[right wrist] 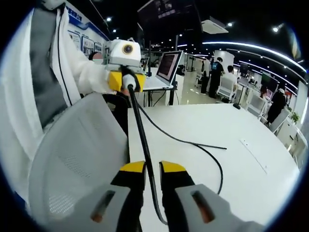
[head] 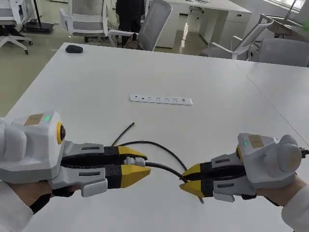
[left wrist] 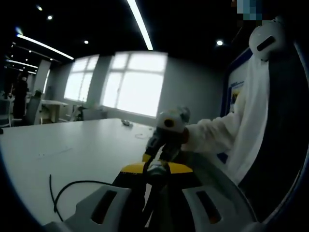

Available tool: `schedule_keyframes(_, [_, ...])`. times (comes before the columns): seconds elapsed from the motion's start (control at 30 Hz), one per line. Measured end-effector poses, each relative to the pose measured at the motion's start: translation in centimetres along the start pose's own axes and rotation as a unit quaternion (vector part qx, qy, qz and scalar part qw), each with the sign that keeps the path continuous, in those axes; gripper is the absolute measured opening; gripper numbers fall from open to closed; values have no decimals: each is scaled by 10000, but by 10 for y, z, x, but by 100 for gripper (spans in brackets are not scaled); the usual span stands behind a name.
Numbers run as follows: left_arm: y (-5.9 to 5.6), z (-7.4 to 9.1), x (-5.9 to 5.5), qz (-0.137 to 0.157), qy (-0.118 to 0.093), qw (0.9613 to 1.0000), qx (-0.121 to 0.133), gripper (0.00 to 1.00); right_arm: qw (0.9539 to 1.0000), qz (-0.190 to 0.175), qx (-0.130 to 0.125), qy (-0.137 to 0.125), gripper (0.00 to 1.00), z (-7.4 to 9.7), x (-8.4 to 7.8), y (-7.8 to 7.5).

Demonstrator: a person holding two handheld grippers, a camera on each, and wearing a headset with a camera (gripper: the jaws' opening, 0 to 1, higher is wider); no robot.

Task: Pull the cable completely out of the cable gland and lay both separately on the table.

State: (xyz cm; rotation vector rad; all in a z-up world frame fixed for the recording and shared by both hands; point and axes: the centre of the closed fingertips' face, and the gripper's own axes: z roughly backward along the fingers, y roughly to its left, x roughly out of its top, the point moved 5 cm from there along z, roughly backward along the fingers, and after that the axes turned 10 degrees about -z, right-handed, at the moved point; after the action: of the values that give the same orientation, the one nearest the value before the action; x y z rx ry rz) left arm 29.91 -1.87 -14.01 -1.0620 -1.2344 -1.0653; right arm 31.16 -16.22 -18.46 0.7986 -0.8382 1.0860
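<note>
While we work on our side of the power strip, the left gripper is clamped on the cable gland, a small pale fitting pinched between its yellow tips. The right gripper is closed to a narrow gap on the black cable just beside the gland. Both sit low over the white table, nearer to us than the power strip and well apart from it. Between the two grippers the cable runs almost straight. Its remaining length curves back toward the power strip and ends in a free tail lying short of it.

We judge the cable light, thin and limp, with a smooth jacket that could slide through the jaws. The best hold is therefore close to the gland, pulling in line with its bore. The gland looks small, hard and light, and its seal probably drags on the jacket. We expect the loop toward the power strip to feed through only in short pulls, with fresh grips between them.

Room is generous, with bare table running from the grippers up to the power strip and out to the right of it. A mouse and chairs lie well beyond the power strip. To the left of the power strip the table edge slants in toward the left gripper, so we would draw the cable rightward.
</note>
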Motion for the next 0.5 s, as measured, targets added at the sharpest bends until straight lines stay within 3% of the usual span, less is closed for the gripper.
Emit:
schedule_keyframes(0.1, [-2, -1, -4, -53, 70, 9999, -70, 17, 9987, 259, 257, -353, 15, -3, 28, 16])
schedule_keyframes(0.23, [-6, -2, -8, -71, 134, 9998, -160, 17, 9964, 486, 428, -554, 16, -11, 50, 33])
schedule_keyframes(0.5, [-6, 5, -6, -60, 0, 9997, -241, 17, 9964, 541, 479, -451, 12, -27, 52, 42])
